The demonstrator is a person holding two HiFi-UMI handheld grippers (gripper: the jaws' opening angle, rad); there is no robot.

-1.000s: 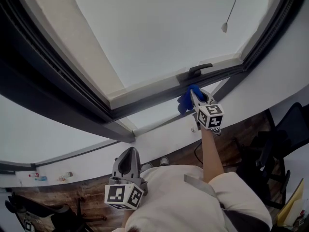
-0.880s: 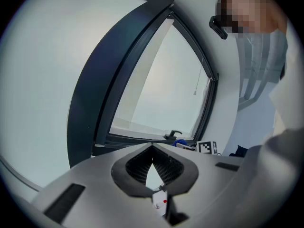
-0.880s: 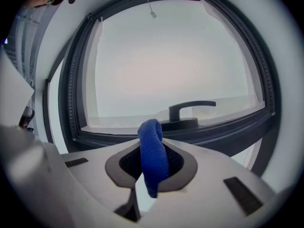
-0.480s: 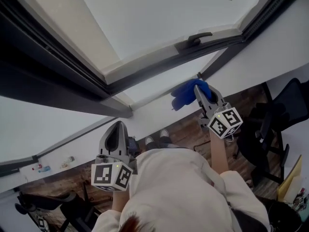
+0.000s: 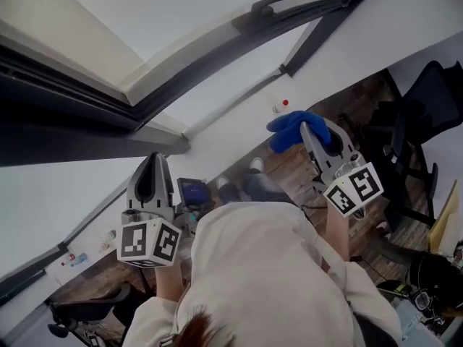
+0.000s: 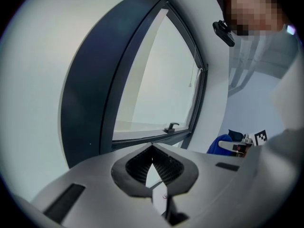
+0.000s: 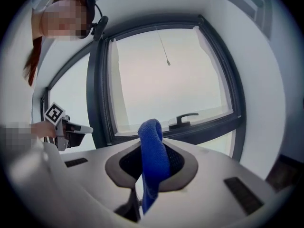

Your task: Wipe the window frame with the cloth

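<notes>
Down on the left, the left claw (image 5: 151, 159) is pinched shut on nothing. Over on the right, the right claw (image 5: 307, 130) is clamped on the fuzzy blue cloth (image 5: 288, 131) — well apart from the dark grey metal window frame (image 5: 210, 60).

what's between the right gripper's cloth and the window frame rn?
Nothing, just open air. In the right gripper view the blue cloth, clamped in the right gripper, stands clear of the dark window frame behind it.

two grippers (image 5: 153, 157) (image 5: 305, 129), one cloth (image 5: 288, 130), one window handle (image 5: 269, 4).
</notes>
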